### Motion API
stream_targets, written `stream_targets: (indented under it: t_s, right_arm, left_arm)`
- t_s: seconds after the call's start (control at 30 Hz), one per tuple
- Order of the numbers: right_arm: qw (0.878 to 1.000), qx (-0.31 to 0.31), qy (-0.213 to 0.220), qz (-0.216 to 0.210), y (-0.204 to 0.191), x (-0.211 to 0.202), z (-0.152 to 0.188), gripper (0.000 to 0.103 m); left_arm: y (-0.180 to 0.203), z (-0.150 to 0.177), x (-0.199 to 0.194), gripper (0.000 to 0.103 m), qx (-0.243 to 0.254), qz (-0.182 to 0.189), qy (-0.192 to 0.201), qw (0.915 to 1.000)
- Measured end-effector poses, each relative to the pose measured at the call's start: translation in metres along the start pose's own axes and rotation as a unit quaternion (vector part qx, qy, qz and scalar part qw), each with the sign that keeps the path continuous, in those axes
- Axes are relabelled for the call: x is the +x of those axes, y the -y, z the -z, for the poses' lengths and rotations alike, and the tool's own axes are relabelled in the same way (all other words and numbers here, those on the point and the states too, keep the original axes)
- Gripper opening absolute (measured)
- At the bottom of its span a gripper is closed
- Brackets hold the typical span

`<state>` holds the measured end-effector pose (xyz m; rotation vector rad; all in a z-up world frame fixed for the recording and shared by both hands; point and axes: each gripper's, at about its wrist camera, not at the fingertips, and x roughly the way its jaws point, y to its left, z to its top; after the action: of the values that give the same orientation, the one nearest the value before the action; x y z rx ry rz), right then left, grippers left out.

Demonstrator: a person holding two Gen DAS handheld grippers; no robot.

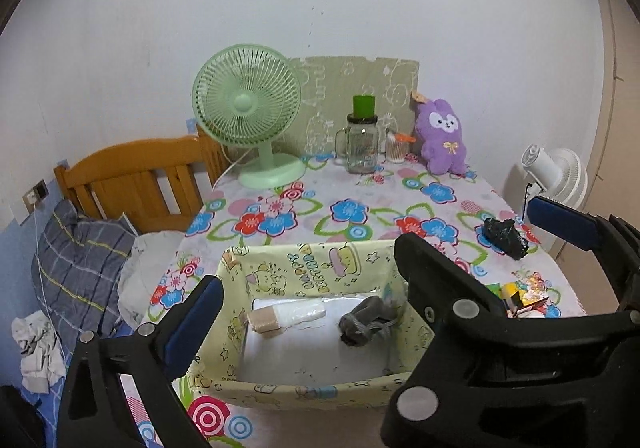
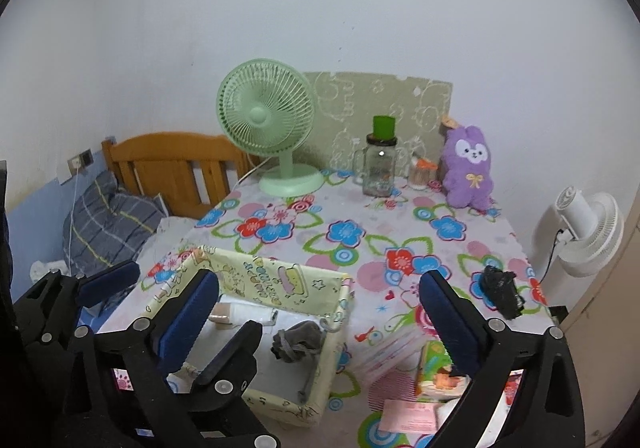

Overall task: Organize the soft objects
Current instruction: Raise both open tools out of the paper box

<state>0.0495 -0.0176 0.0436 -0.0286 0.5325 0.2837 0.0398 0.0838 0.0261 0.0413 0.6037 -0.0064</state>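
The yellow fabric box sits just ahead of my left gripper, between its fingers in that view; its far wall reads "HAPPY BIRTHDAY", printed upside down from my side; no other writing is legible. Inside, a grey sock bundle lies crumpled toward my right gripper's side, with no clear long axis; beside it a white roll with a tan end lies with its long axis across the box, tan end toward my left. Both grippers stand wide open, holding nothing. A black bundle lies on the floral tablecloth, beyond my right gripper's outer finger.
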Motion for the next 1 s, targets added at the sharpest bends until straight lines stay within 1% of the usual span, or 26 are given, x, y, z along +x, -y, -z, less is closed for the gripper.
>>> stream_targets:
  t_s: [0.23,0.37,0.43,0.57,0.7,0.8,1.0]
  right_arm:
    - [1.000,0.003,0.018,0.015,0.010,-0.022,0.002,0.103]
    - [0.999,0.007,0.024,0.020,0.018,-0.034,0.005,0.103]
    - [0.999,0.010,0.027,0.030,0.023,-0.040,0.007,0.103]
    - [0.999,0.011,0.031,0.040,0.031,-0.051,0.010,0.103]
    - [0.999,0.015,0.028,0.042,0.041,-0.058,0.014,0.103]
    - [0.999,0.021,0.024,0.043,0.050,-0.062,0.018,0.103]
    - [0.998,0.027,0.021,0.048,0.068,-0.069,0.028,0.103]
  left_arm:
    - [0.015,-0.001,-0.013,0.103,0.005,0.002,0.015,0.9999]
    - [0.026,0.000,-0.022,0.103,0.011,0.008,0.023,0.9996]
    - [0.031,0.001,-0.024,0.103,0.013,0.010,0.025,0.9996]
    - [0.043,0.002,-0.031,0.103,0.015,0.023,0.031,0.9991]
    - [0.054,0.004,-0.035,0.103,0.013,0.032,0.033,0.9989]
    - [0.064,0.006,-0.037,0.103,0.009,0.031,0.035,0.9989]
    - [0.085,0.011,-0.037,0.103,0.016,0.044,0.032,0.9984]
